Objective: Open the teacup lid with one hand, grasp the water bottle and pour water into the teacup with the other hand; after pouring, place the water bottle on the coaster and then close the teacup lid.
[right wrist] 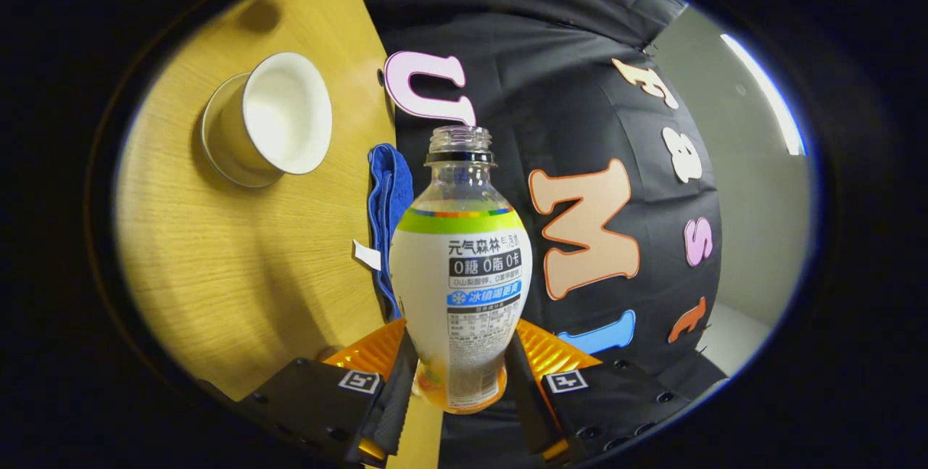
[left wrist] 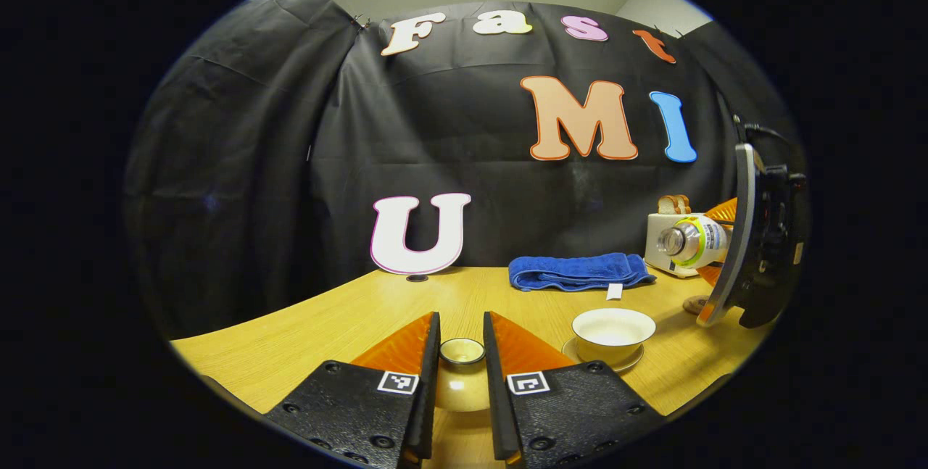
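In the left gripper view, the left gripper [left wrist: 462, 382] sits at the bottom centre with its two fingers closed in on the teacup lid [left wrist: 462, 375], a small cream dome with a dark-rimmed knob; both pads appear to press its sides. The lid looks lifted clear of the table [left wrist: 304, 324]. To the right of centre the teacup [left wrist: 613, 331] stands open on its saucer [left wrist: 632, 363], white inside and apparently empty. At the right edge the right gripper [left wrist: 725, 237] holds the water bottle [left wrist: 692, 241] tipped on its side, uncapped mouth aimed toward the left of the frame, above and to the right of the cup.

In the right gripper view, the bottle [right wrist: 462, 266] rises from bottom centre with the fingers clamped on its lower body. The cup [right wrist: 279, 121] lies in the upper left, well apart from the bottle's mouth at centre.

The step in hand appears to be the pour. To do it well, the mouth should be brought right over the bowl before tilting further — the cup is wide but shallow, so a slow stream suits it — and the lid should be kept off to the side, out of the stream.

Behind the cup a folded blue towel [left wrist: 576, 271] lies on the table, and a toaster [left wrist: 663, 241] with bread sits behind the bottle. Neither blocks the path. A small round object near the right edge may be the coaster — too hidden to tell.
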`<state>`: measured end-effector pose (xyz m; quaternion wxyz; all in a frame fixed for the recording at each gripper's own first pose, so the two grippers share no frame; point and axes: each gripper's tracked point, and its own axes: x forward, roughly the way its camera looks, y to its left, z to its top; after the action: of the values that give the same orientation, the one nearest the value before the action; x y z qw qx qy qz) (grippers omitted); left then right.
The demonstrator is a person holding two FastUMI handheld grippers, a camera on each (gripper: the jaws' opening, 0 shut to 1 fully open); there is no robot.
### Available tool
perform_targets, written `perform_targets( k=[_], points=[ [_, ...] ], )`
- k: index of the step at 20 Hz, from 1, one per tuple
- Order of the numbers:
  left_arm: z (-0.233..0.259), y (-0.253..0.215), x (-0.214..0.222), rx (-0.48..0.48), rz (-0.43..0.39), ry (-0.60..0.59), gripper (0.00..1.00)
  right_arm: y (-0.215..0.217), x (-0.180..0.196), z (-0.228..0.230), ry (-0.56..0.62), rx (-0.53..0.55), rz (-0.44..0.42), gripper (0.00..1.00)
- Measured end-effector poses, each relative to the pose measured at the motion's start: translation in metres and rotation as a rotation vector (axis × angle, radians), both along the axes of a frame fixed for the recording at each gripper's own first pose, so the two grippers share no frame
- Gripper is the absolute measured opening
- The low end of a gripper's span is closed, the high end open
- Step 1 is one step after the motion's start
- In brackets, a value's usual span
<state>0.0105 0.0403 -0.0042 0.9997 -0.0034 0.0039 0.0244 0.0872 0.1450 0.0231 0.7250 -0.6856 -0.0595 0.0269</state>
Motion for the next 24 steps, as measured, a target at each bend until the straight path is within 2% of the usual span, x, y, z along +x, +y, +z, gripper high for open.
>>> perform_targets(
  k=[10, 15, 24],
  points=[
    [0.001, 0.000, -0.001, 0.001, 0.001, 0.000, 0.30, 0.020, 0.005, 0.000, -0.084, -0.218, 0.059, 0.68],
    [0.001, 0.000, 0.000, 0.001, 0.001, 0.000, 0.30, 0.025, 0.001, -0.003, -0.095, -0.292, 0.080, 0.66],
    [0.001, 0.001, -0.001, 0.002, 0.001, 0.001, 0.30, 0.027, 0.002, 0.002, -0.146, -0.386, 0.087, 0.68]
  ],
)
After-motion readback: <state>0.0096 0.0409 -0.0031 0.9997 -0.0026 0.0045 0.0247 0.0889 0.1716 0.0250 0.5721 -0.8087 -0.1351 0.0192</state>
